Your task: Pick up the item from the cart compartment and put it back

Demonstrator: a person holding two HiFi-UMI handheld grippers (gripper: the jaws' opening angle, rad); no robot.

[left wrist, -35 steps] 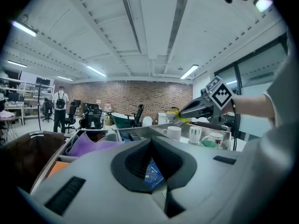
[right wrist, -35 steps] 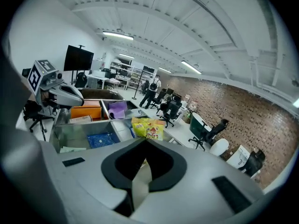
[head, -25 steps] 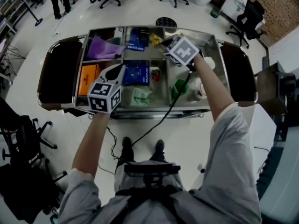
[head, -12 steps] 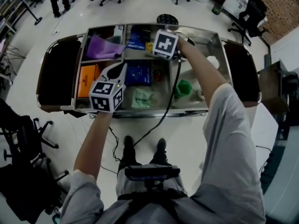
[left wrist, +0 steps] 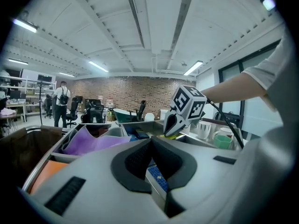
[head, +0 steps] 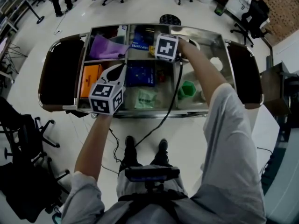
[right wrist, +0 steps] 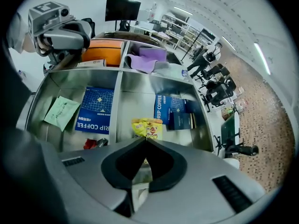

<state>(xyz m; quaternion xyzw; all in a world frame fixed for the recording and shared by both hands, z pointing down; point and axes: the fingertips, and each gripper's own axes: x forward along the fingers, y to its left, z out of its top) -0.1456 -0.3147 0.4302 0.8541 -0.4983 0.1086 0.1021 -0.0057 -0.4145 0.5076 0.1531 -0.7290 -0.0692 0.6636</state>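
Observation:
A yellow snack packet (right wrist: 147, 127) hangs at the tips of my right gripper (right wrist: 145, 139), whose jaws are shut on its lower edge. In the head view that gripper (head: 158, 50) reaches over the steel cart's (head: 140, 113) back middle compartment, and the packet (head: 151, 50) shows just left of its marker cube. Beyond the packet lies a blue drip coffee pack (right wrist: 168, 107). My left gripper (head: 120, 70) hovers over the cart's front left, its jaws shut with nothing between them (left wrist: 151, 140).
A purple bag (head: 105, 48) and an orange box (head: 90, 73) fill the left compartments. Another blue coffee pack (head: 140, 73), a green sachet (head: 145, 97) and a small red item (right wrist: 90, 143) lie in the middle. A green cup (head: 187, 88) and white mugs (head: 202, 95) stand at the right.
My right gripper has moved left from over the cart's right section to the back middle compartment, with the yellow packet at its tips. The left gripper has barely moved.

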